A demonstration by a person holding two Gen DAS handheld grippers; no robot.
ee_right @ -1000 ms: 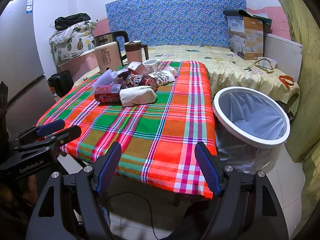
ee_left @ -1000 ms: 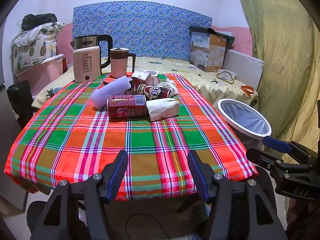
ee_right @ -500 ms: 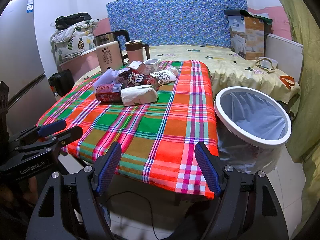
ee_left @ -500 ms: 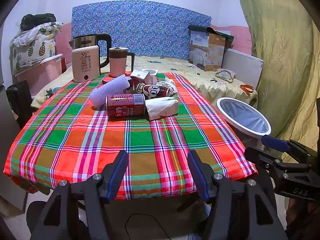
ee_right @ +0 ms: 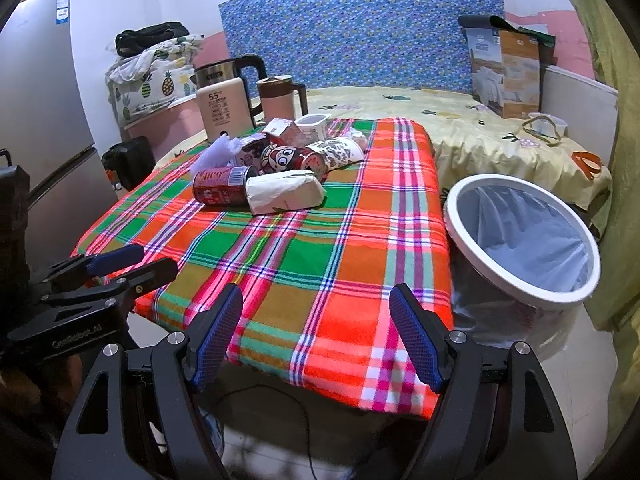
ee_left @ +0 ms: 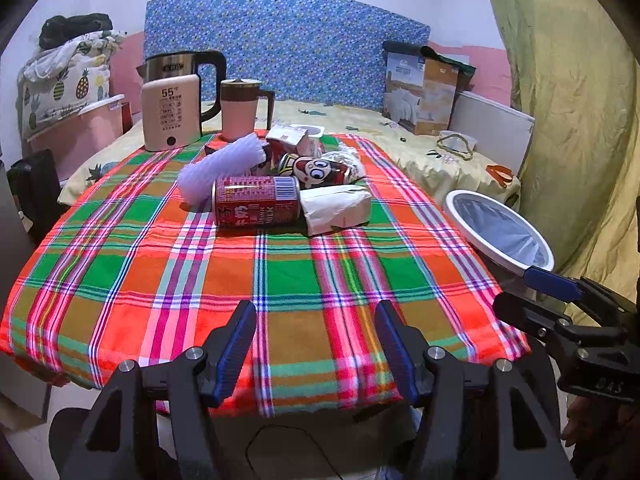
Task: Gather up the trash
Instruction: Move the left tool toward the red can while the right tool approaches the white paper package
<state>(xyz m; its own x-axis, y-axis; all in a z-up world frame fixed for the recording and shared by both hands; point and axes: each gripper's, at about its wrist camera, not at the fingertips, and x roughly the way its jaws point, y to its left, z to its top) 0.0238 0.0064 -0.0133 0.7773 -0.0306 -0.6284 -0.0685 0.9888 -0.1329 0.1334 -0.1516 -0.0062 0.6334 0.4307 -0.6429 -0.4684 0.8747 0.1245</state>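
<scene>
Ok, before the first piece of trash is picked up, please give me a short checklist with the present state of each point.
1. Left gripper open and empty: ok.
2. Right gripper open and empty: ok.
3. Trash bin has a bag and an open mouth beside the table: ok.
4. White paper bag and red can lie nearest in the pile, nothing on top: ok.
5. Grippers close enough to grasp: not ok, both are at the near table edge.
6. Can empty: cannot tell.

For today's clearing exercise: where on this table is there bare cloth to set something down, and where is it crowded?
Free: the near half of the tablecloth, between the red can and the front edge, plus both side strips. Crowded: the far middle, where can, white packet and kettle cluster.
</scene>
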